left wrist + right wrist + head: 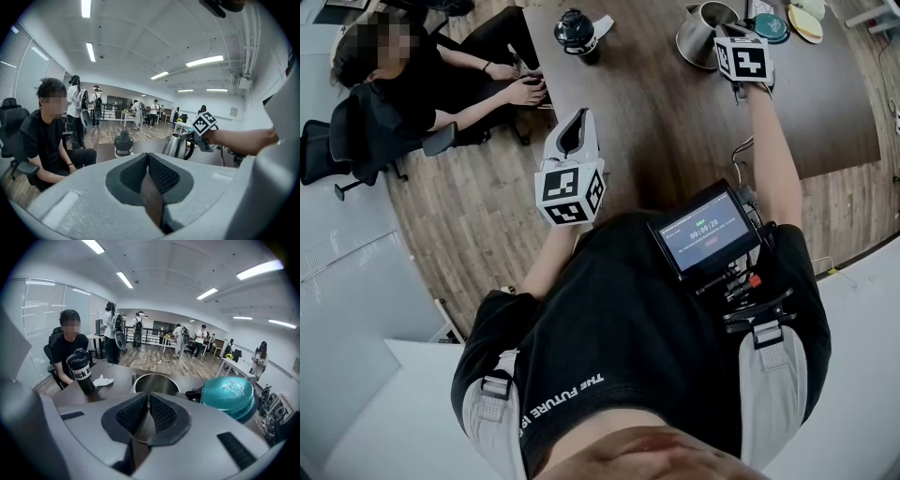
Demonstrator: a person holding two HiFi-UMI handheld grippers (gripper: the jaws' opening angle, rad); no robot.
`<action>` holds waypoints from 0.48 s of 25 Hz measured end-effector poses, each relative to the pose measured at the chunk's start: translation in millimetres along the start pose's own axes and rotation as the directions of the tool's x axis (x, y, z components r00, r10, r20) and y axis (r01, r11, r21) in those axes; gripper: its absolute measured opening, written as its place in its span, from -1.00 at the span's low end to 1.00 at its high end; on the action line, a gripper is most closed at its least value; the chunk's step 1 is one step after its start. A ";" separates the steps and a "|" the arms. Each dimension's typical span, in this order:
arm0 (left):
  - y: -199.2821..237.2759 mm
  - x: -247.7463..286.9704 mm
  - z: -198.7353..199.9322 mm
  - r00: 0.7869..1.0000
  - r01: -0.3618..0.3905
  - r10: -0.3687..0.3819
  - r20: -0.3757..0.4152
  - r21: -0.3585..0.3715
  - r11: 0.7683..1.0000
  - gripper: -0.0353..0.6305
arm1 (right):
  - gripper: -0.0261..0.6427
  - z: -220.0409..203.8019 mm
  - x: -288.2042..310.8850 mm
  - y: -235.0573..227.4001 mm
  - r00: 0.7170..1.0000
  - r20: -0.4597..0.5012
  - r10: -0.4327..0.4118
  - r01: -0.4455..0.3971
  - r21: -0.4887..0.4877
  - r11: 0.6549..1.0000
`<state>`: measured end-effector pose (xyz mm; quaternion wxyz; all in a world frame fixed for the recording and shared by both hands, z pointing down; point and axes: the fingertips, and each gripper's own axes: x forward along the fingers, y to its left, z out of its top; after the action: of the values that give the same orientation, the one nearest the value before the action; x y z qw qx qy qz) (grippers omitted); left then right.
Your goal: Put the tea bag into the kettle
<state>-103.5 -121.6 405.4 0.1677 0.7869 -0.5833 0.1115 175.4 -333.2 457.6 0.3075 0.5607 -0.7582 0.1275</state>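
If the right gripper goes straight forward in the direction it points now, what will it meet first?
Most likely the kettle: its open mouth sits directly ahead of the right gripper. The teal lid lies off to the right of that line. The gap between them is hard to judge.

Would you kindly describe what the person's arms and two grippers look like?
Both the left gripper and right gripper have pale grey moulded bodies, dark textured pads and a cube of black-and-white square markers. The person wears a black short-sleeved T-shirt.

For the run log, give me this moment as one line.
left gripper: shut, away from kettle | right gripper: shut, by kettle | kettle: open top | tea bag: none seen in jaws
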 end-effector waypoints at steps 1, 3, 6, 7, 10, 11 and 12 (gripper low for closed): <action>0.5 0.1 0.2 1.000 -0.001 0.001 0.002 0.000 1.000 -0.85 | -0.89 -0.3 0.0 0.5 1.000 -0.001 -0.001 0.001 -0.002 1.000; 1.4 0.4 -0.5 1.000 -0.003 0.003 0.003 0.000 1.000 -0.85 | -0.89 -1.1 -1.3 2.7 1.000 0.001 -0.002 0.002 -0.006 1.000; 1.8 2.0 0.3 1.000 0.002 -0.002 0.004 0.001 1.000 -0.85 | -0.89 -0.4 -5.2 6.2 1.000 0.006 -0.006 0.006 -0.017 1.000; 1.6 2.6 0.9 1.000 0.004 -0.004 0.005 0.001 1.000 -0.85 | -0.89 -0.4 -6.7 7.5 1.000 0.006 -0.005 0.005 -0.020 1.000; 0.3 5.2 0.5 1.000 0.014 -0.014 0.009 0.005 1.000 -0.85 | -0.89 -1.6 -11.2 11.7 1.000 0.014 0.000 0.001 -0.022 1.000; 0.0 6.3 -0.1 1.000 0.018 -0.018 0.010 0.006 1.000 -0.85 | -0.89 -2.4 -12.7 12.6 1.000 0.018 -0.001 0.001 -0.023 1.000; -0.2 7.5 -0.7 1.000 0.021 -0.021 0.011 0.007 1.000 -0.85 | -0.89 -3.3 -14.4 13.8 1.000 0.021 0.000 0.001 -0.025 1.000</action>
<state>-101.1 -127.8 408.8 0.1628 0.7942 -0.5755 0.1073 166.3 -315.7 453.4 0.3066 0.5584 -0.7626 0.1121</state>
